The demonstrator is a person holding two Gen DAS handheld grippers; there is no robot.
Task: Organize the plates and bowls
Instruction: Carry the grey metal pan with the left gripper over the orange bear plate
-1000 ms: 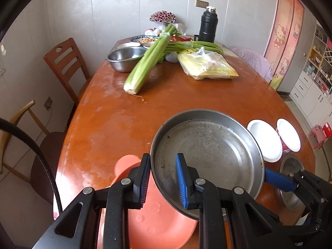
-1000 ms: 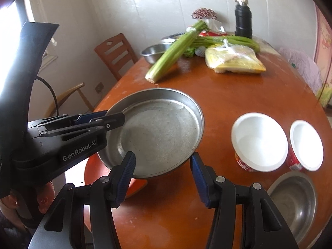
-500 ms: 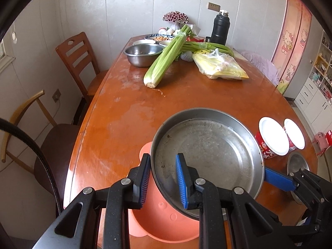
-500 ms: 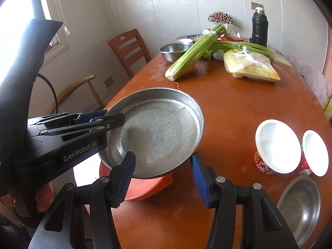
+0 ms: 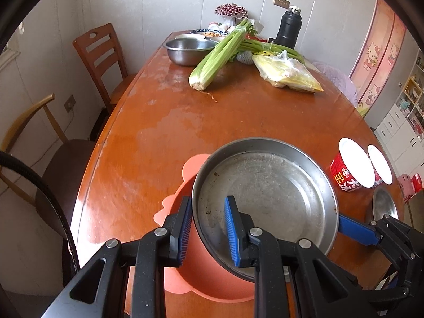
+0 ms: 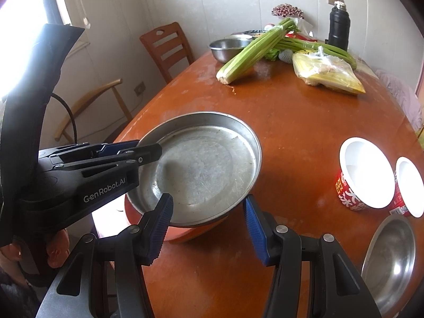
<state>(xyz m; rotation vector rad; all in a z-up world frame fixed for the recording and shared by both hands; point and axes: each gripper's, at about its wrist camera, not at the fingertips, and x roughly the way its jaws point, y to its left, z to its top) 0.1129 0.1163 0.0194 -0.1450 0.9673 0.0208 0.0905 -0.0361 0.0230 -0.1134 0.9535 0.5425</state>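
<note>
Steel is what you are carrying: the big metal pan point(image 5: 267, 196) is sitting in your left gripper point(image 5: 208, 228), whose jaws are closing tight on the near-left wall of its rim, one pad outside and one inside. The pan is tilting a little, with its far side stretching away from that claw toward the middle of the wooden table point(image 5: 238, 116).

Directly under the pan, and just below the left claw, the orange plate point(image 5: 185, 259) is lying flat near the table edge. This is the relation that matters: the pan is hanging over the plate, shifted a little to the far right of it, and I cannot tell whether they are touching. I judge you are lowering the pan to stack it there, so the left hand is the one doing the work.

Your right gripper point(image 6: 208, 226) is standing half open and holding nothing, its jaws straddling the near rim of the pan without pressing on it.

To the right of that claw, two red paper cups point(image 6: 363, 172) are standing side by side, and one small steel bowl point(image 6: 389, 259) is waiting nearer to you.
</note>
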